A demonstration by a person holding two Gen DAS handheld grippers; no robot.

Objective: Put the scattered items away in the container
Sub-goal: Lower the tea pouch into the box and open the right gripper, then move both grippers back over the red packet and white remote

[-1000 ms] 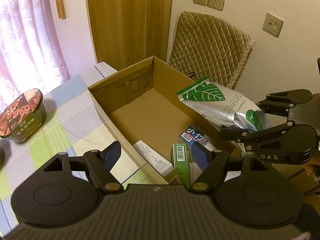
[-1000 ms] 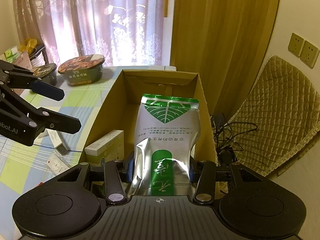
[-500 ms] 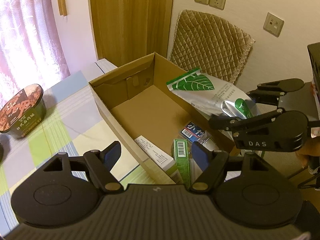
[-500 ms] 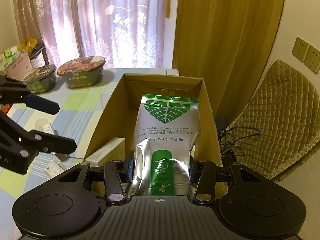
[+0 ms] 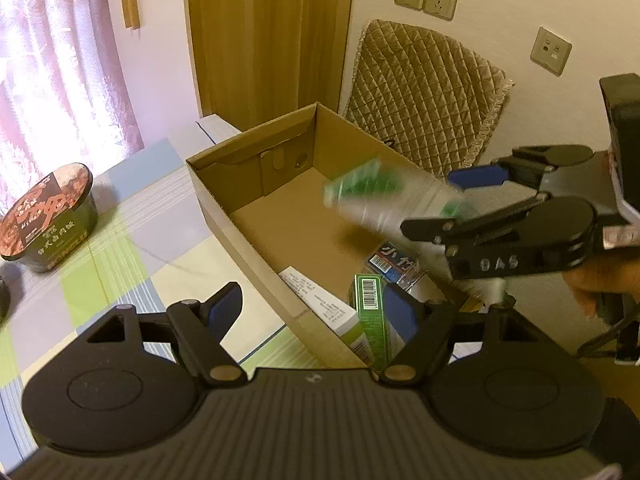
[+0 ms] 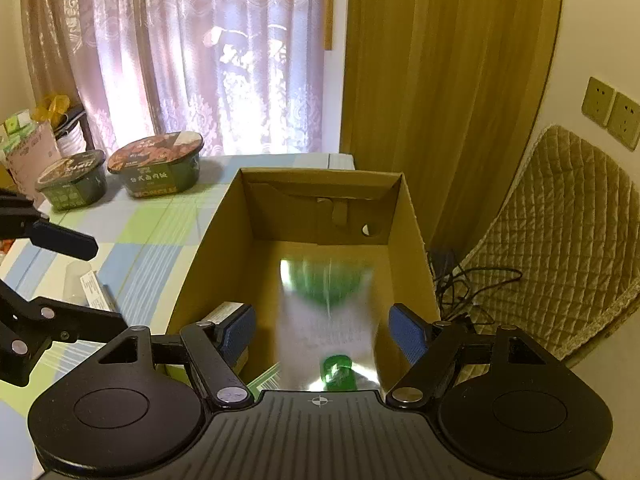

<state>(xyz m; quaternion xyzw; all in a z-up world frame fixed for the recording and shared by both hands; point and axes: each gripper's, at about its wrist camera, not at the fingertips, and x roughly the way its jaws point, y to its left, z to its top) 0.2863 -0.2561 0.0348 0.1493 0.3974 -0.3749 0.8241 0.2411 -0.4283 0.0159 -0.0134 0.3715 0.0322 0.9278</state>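
While its blue pads stand spread with nothing between them touching, the scene reads thus:
Right gripper (image 6: 322, 330): jaws wide apart over the near end of the cardboard box (image 6: 412, 216).
Foil pouch (image 6: 330, 312): silver with green print, motion-blurred, free of both pads, inside the box opening; the left wrist view shows it as a blur (image 5: 384, 200) above the box floor.
Left gripper (image 5: 310, 310): jaws spread, holding nothing, poised over the near box wall and the tablecloth.
Box contents: a white carton (image 5: 320, 304) against the near wall, a green carton (image 5: 372, 320) with a barcode beside it, a blue-labelled packet (image 5: 394, 262) farther in.
Table (image 6: 160, 224): checked cloth, two instant-noodle bowls, the larger (image 6: 156, 168) beside the smaller (image 6: 72, 184), well apart from the box.
Person: a hand (image 5: 596, 284) grips the right tool's handle.
Behind: quilted chair back (image 5: 424, 92).
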